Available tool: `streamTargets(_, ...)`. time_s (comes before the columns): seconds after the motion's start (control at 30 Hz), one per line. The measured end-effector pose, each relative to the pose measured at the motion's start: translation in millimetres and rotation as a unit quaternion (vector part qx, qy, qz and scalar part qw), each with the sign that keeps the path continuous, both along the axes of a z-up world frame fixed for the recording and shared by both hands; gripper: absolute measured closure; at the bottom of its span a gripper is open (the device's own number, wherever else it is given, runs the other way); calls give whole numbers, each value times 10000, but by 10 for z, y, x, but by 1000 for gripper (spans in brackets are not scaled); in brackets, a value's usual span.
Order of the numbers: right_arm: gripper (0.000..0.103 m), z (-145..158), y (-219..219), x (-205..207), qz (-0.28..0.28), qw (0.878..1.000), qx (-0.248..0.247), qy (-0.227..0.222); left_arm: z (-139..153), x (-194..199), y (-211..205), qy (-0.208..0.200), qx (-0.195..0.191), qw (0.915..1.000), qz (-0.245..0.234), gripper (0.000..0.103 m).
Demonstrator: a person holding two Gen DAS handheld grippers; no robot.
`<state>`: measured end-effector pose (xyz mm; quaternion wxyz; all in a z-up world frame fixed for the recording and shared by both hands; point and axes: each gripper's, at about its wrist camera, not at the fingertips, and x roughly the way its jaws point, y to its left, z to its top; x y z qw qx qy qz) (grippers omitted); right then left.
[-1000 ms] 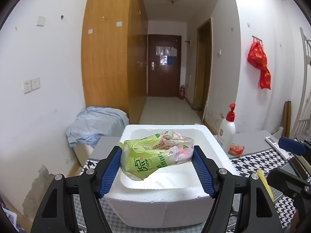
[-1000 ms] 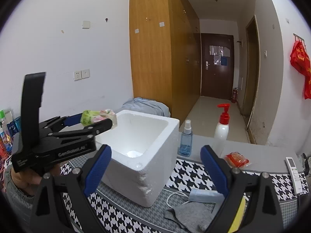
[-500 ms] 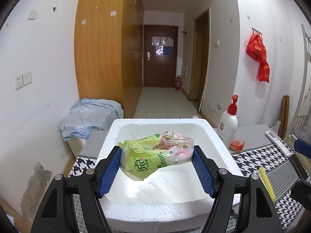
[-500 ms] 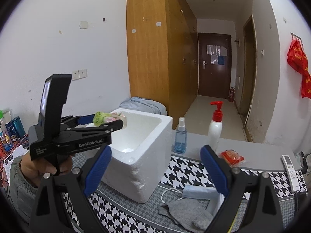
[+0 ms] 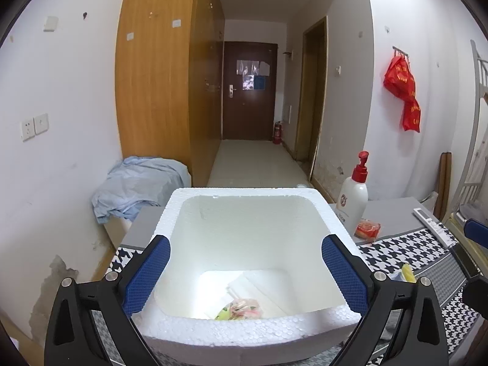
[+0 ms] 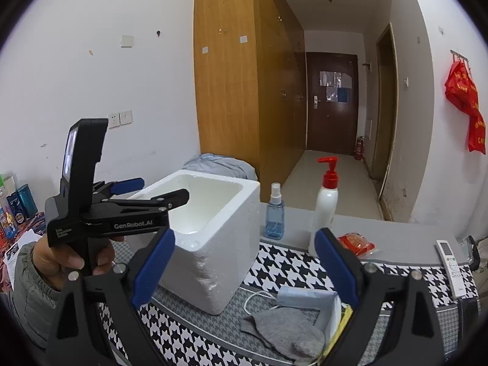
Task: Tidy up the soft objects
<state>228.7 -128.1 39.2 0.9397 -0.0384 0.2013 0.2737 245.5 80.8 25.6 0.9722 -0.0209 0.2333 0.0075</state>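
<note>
1. The left gripper (image 5: 245, 271) hangs over a white foam box (image 5: 250, 332), its blue-padded jaws having just been opening and now spread wide with nothing between them.
2. A green and pink soft packet (image 5: 239, 308) lies on the floor of the foam box, close to the near wall, apart from both pads; part of it is hidden behind the box rim.
3. Seen from the right wrist, a hand (image 6: 65, 260) in a grey sleeve grips the black handle of the left gripper, whose fingers reach across the box's open top.
4. The right gripper (image 6: 244, 262) hovers above a houndstooth mat (image 6: 292, 267), jaws apart and empty, to the right of the box.
5. On the mat below it lie a grey cloth (image 6: 285, 331), a pale blue folded item (image 6: 308, 296) and a white cable (image 6: 259, 297).
6. Behind stand a blue spray bottle (image 6: 274, 218) and a white pump bottle (image 6: 325, 204) with a red head; a red packet (image 6: 355, 242) and a remote control (image 6: 451, 260) rest on the grey tabletop.
</note>
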Motion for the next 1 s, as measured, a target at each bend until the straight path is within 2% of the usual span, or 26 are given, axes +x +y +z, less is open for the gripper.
streamTargets(0.43, 8, 26, -222, -68, -137, 9998, 135, -2, 131, -333, -225, -336, 90, 9993, -99, 1)
streamTargets(0.8, 8, -1, -425, -262, -278, 9993, 222, -58, 163, -736, -373, -539, -37, 9982, -277, 1)
streamTargets(1.0, 8, -25, -521, -345, -437, 9988, 232, -63, 166, -926, -530, -734, 146, 9966, -358, 1)
